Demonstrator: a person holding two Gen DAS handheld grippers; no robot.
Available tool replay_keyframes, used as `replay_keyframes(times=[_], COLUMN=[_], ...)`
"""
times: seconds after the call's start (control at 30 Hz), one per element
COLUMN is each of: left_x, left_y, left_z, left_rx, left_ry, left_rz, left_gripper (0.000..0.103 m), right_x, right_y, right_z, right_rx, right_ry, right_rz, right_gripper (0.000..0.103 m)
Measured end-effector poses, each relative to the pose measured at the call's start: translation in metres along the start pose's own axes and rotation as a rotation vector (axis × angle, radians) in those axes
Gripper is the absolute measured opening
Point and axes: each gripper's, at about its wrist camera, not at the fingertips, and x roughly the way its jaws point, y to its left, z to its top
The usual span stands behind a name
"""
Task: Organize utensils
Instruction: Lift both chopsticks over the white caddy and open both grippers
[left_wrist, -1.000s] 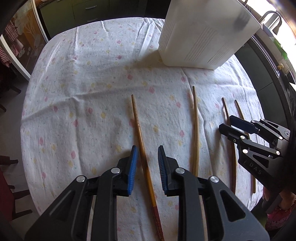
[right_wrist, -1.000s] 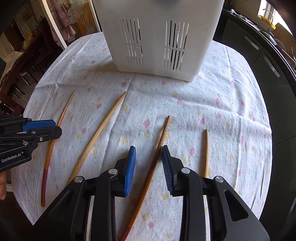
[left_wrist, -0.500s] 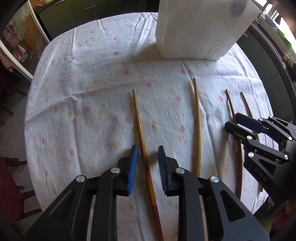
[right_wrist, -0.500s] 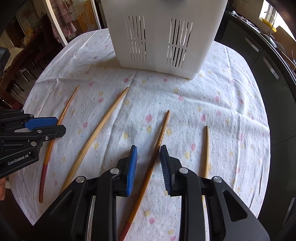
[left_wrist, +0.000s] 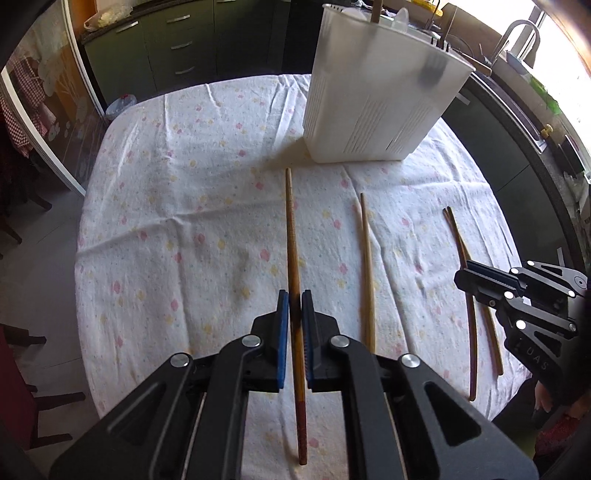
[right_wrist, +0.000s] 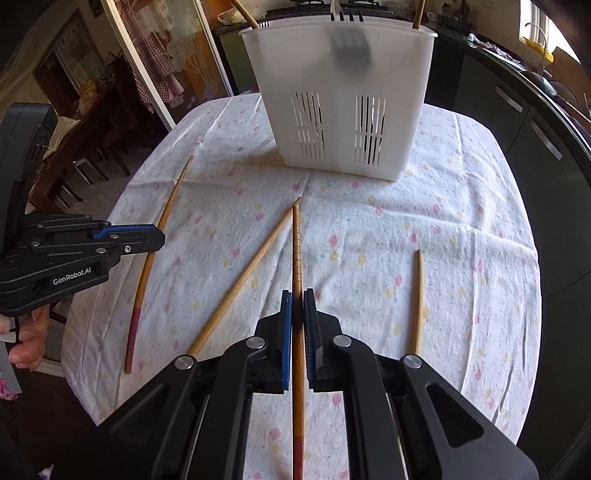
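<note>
Reading the left claw's (right_wrist: 159, 238) side at the left edge of the right wrist view, we find "GenRobot.AI" in white; the right claw (left_wrist: 460, 278), at the right edge of the left wrist view, shows only "UAS", partly cut off. Each claw is clamped tight on a chopstick. The left claw, bottom centre of its own view, pinches a dark stick (left_wrist: 292, 258) with a red end. The right claw pinches a ringed stick (right_wrist: 297, 258), also red-ended. Two paler sticks (right_wrist: 243, 277) (right_wrist: 418, 299) lie flat on the surface (right_wrist: 461, 221), one each side of the right claw, well apart. The cloth is white, wrinkled, dotted pink and yellow, with open room in its left half in the left wrist view. A white plastic bin (right_wrist: 343, 103), slotted low down, stands at upper centre, stick ends rising above its rim.
</note>
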Motion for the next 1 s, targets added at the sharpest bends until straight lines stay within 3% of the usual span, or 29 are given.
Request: replay_keyframes(times=[0.57,1.0], left_x=[-0.088,-0.145], left_y=[-0.013,-0.033], left_z=[-0.041,-0.036], left_rx=[0.048,0.099], left_ry=[-0.127,-0.245], left_rz=[-0.030,-0.040], left_gripper=[0.007,0.007], right_x=[-0.109,-0.172], right_y=[0.001,0.004], right_z=[-0.051,-0.030], right_rx=[0.005,-0.028], right_ry=[-0.182,-0.341], right_rz=[0.049,0.056], right_gripper=[0.007,0.007])
